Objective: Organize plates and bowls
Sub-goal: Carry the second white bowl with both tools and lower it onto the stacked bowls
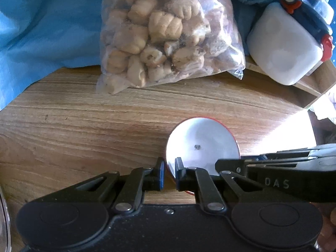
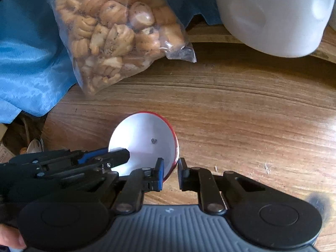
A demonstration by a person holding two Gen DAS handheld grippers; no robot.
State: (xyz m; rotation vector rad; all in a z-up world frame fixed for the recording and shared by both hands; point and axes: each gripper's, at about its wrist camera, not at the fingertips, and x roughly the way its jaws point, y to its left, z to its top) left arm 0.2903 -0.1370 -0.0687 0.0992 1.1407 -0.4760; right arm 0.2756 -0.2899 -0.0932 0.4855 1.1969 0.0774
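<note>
A small bowl, white inside with a red outside (image 1: 202, 145), is held above the wooden table (image 1: 84, 126). My left gripper (image 1: 169, 175) is shut on the bowl's left rim. My right gripper (image 2: 170, 173) is shut on the bowl's right rim (image 2: 145, 142). The right gripper shows from the side in the left wrist view (image 1: 218, 164), and the left gripper shows from the side in the right wrist view (image 2: 128, 154). A small dark mark sits inside the bowl.
A clear bag of brown snacks (image 1: 163, 33) lies at the back on a blue cloth (image 1: 42, 31). A white plastic jug with a red cap (image 1: 287, 44) stands back right on a raised wooden ledge (image 1: 310, 84). A clear rim (image 1: 4, 220) shows at the far left.
</note>
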